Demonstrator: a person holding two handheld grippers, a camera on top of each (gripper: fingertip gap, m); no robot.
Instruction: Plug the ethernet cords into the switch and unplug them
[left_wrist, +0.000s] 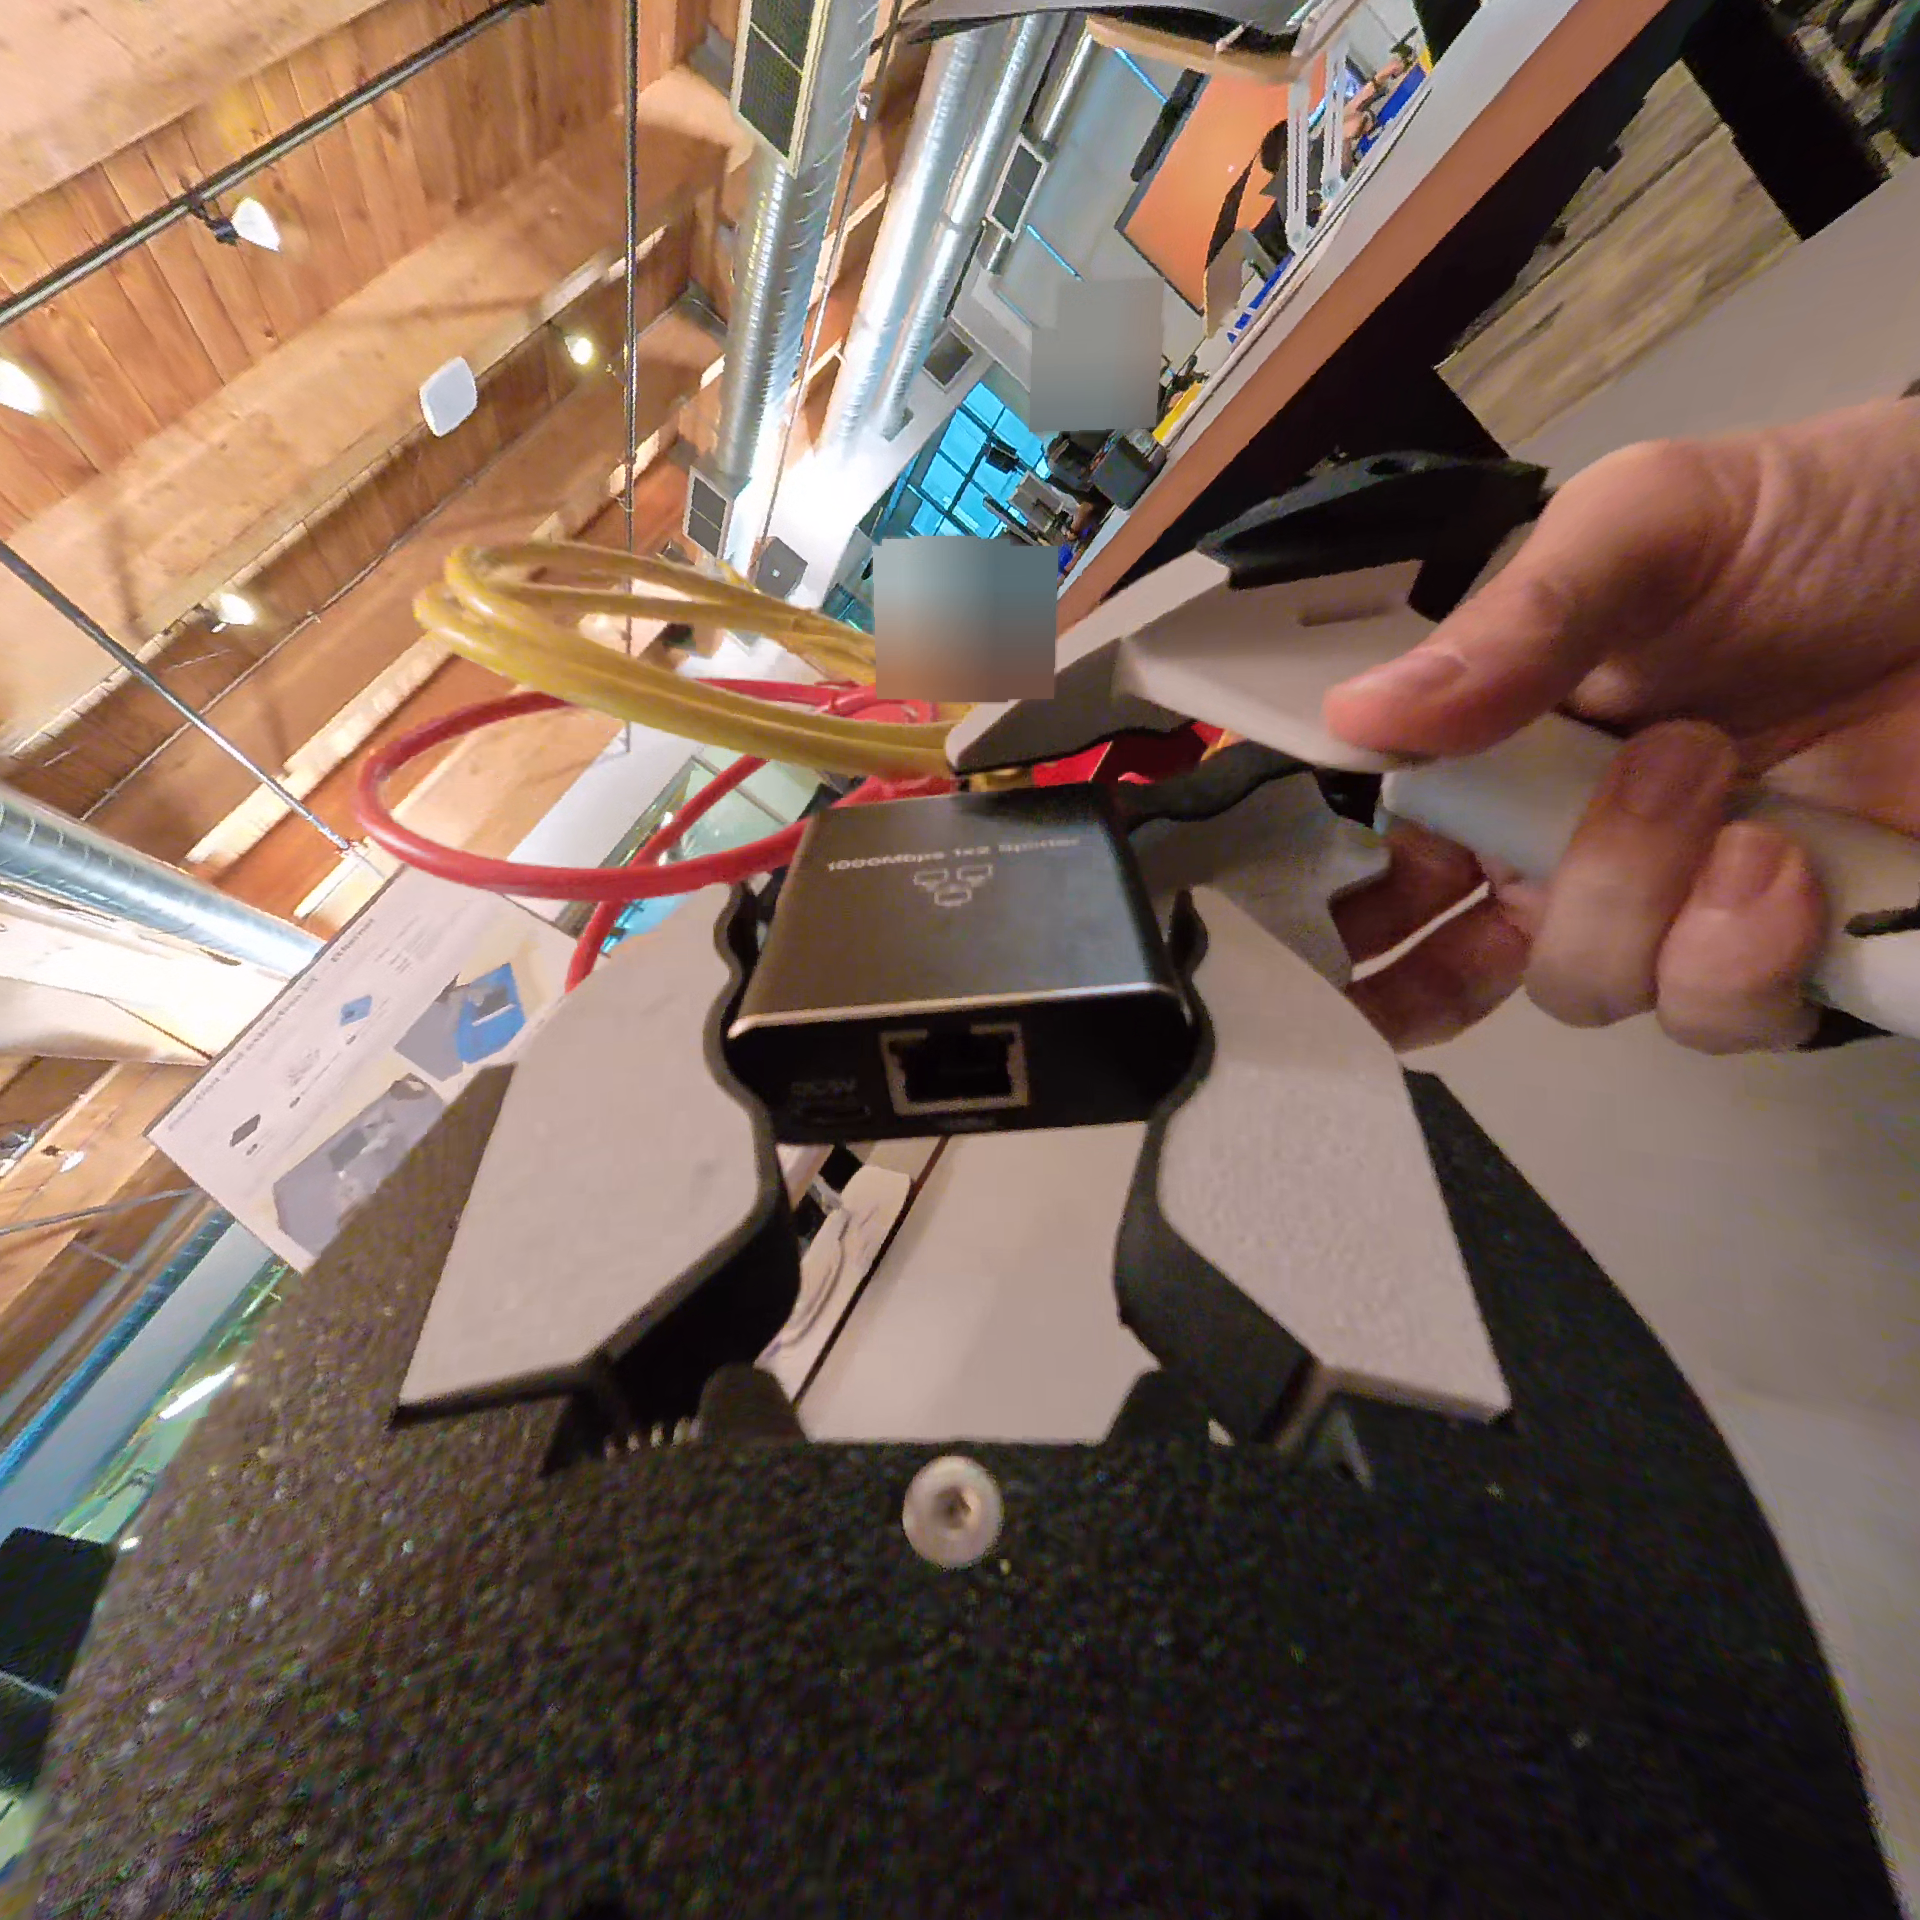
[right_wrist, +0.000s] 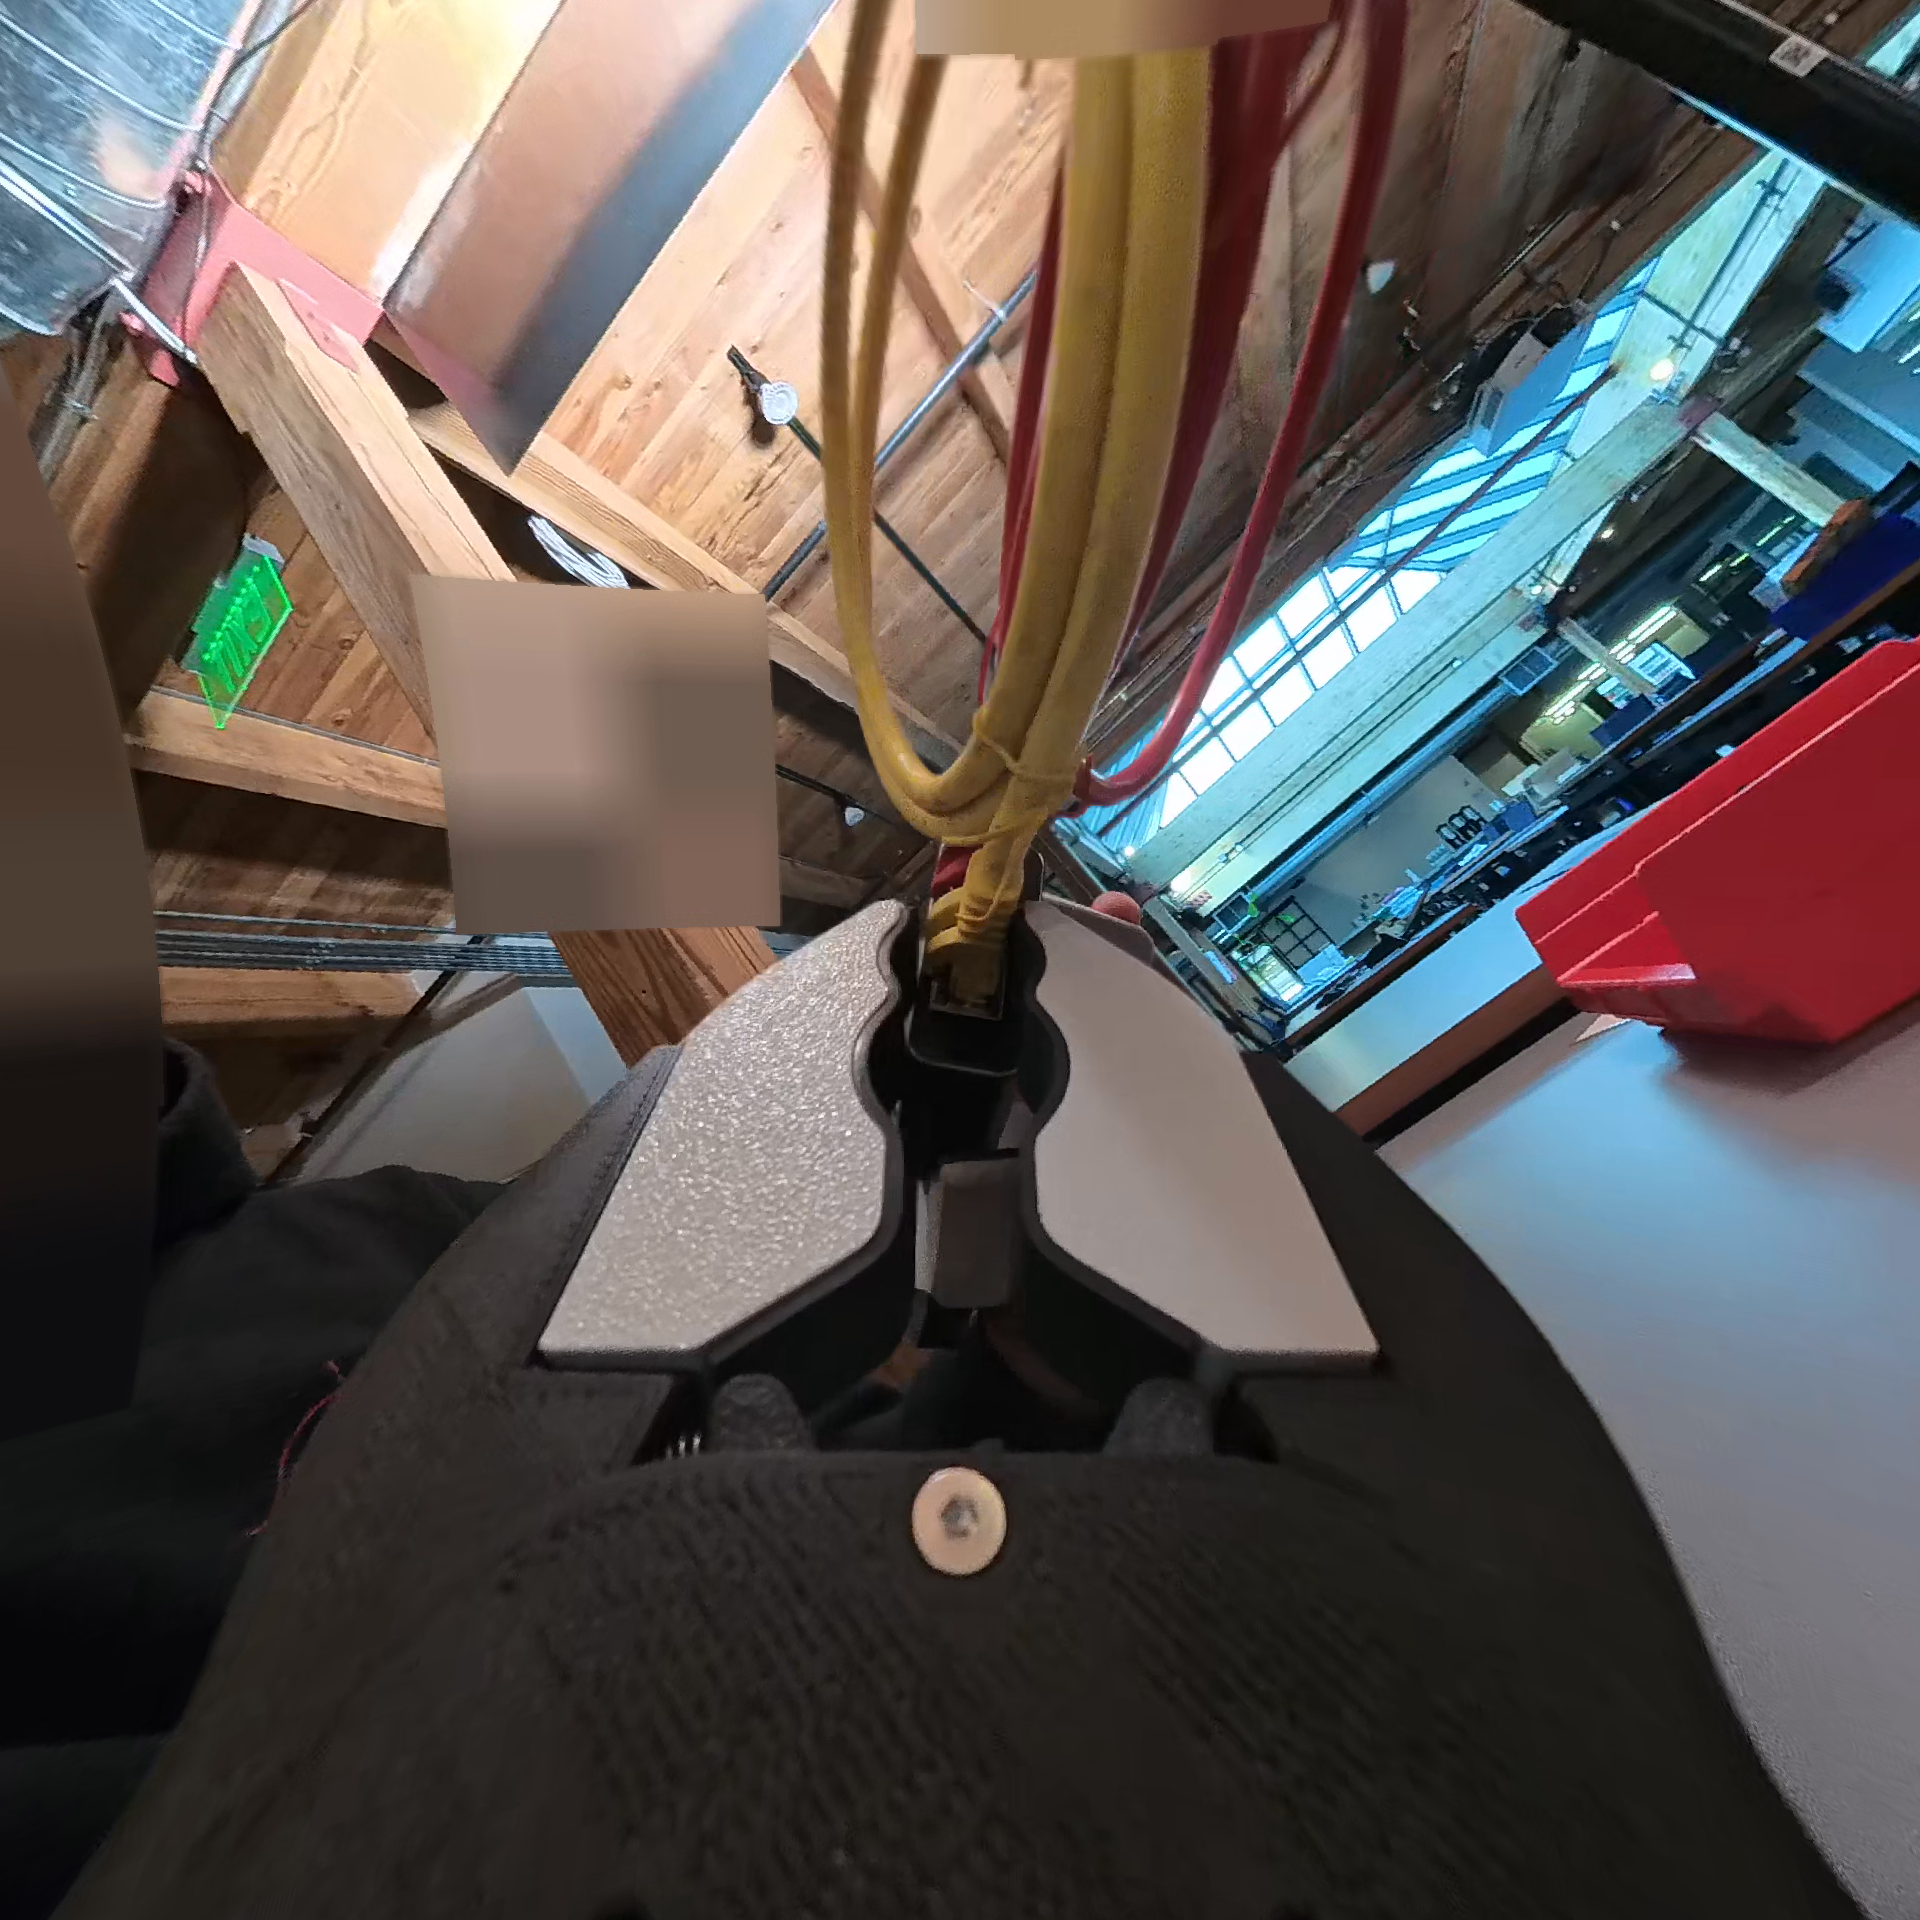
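Your left gripper (left_wrist: 961, 1029) and right gripper (right_wrist: 961, 997) each pair pale grey, wavy-edged fingers (left_wrist: 613, 1195) with a speckled black body fixed by one silver screw (right_wrist: 958, 1523); your sleeve (right_wrist: 156, 1299) is black.

White print and a small diagram are borne on the black switch (left_wrist: 961, 914). Printing is carried by a paper sheet (left_wrist: 343, 1081), and lit letters by a green sign (right_wrist: 234, 634).
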